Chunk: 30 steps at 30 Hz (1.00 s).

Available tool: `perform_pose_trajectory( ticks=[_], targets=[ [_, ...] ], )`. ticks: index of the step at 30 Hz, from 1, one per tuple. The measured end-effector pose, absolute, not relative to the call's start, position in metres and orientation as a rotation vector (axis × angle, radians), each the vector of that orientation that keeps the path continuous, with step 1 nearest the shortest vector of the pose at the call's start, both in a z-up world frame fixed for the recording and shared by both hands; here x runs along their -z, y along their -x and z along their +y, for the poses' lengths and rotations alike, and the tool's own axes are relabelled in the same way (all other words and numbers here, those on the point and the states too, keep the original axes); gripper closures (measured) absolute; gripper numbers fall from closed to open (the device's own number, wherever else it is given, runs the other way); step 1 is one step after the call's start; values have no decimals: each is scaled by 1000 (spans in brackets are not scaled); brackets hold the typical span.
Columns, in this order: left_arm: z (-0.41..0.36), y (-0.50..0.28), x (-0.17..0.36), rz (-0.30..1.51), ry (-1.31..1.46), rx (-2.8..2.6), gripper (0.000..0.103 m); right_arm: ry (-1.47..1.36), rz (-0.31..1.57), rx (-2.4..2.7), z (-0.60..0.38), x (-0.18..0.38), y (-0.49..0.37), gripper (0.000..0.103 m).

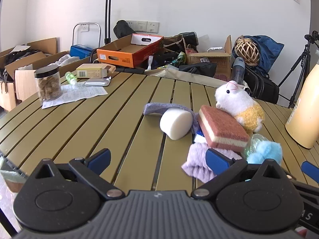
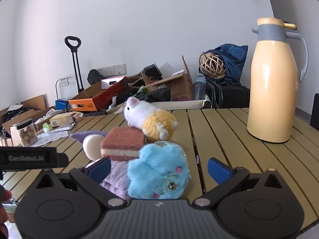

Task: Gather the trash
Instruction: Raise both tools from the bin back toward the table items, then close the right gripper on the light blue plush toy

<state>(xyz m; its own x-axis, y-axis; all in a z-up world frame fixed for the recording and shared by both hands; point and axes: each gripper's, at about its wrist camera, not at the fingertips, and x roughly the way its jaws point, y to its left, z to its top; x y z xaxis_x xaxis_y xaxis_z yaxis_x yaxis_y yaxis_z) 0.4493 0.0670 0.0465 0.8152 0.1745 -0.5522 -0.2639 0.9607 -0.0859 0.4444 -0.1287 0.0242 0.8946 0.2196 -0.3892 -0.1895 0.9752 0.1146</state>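
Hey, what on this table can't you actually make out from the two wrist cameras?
- Glass jar: left wrist view, mostly hidden behind the sponge and blue plush; contents unclear.
- Printed sheet: text too small to read in either view.
- Thermos: cut off by the left wrist view's right edge.
- Blue and white item: under the sponge, unidentifiable.
- No bin appears in either view.

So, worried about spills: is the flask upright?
Upright: the flask stands on its base on the table, lid on top.
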Motion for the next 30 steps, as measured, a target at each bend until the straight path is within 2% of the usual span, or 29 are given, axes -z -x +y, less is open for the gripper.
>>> perform_pose_trajectory(
  ticks=[18, 21, 24, 30],
  targets=[
    [68, -471, -29, 577, 164, -186, 0, -203, 481, -215, -125, 19, -491, 1],
    [68, -470, -29, 579, 171, -185, 0, -196, 474, -229, -124, 19, -490, 6],
    [69, -470, -29, 579, 179, -186, 0, -199, 471, -250, -124, 18, -489, 21],
    [68, -472, -29, 581, 187, -173, 0, -176, 457, -252, -126, 12, -480, 25]
  ],
)
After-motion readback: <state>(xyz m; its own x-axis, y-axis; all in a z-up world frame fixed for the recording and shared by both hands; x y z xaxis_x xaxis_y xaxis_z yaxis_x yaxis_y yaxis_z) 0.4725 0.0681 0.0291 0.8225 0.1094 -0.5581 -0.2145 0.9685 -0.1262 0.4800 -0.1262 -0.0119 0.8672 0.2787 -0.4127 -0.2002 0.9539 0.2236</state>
